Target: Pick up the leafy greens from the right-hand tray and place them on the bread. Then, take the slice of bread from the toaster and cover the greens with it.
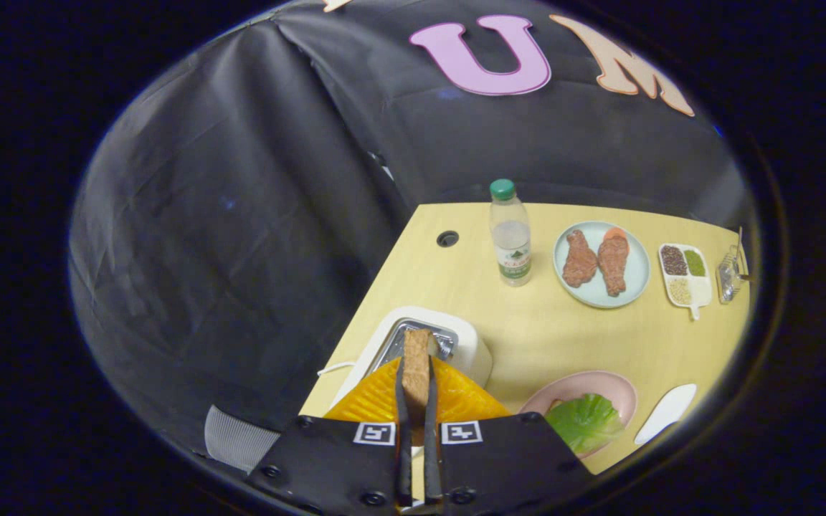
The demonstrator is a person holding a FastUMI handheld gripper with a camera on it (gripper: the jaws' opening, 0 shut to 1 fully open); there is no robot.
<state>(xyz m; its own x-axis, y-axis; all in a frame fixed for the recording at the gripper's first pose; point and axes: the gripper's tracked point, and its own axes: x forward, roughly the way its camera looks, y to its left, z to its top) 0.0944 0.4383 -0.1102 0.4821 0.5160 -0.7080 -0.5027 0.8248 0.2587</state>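
We have the gripper (416,373) pinching the bread slice (416,365) edge-on, both fingers pressed flat on its faces, long axis running away from us, right over the toaster (467,344) slot. Near right of the claw: pink plate (603,383) with the greens (585,421) already down on it; bread under them barely shows. So the coming move looks rightward and slightly nearer. Farther: bottle (510,233), blue plate (635,276) of meat.

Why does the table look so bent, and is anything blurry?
Gripper view: the fisheye lens curves the table's edges; the claw, shut on the bread slice, looks soft up close; the bottle and meat plate look sharper; lighting is dim.
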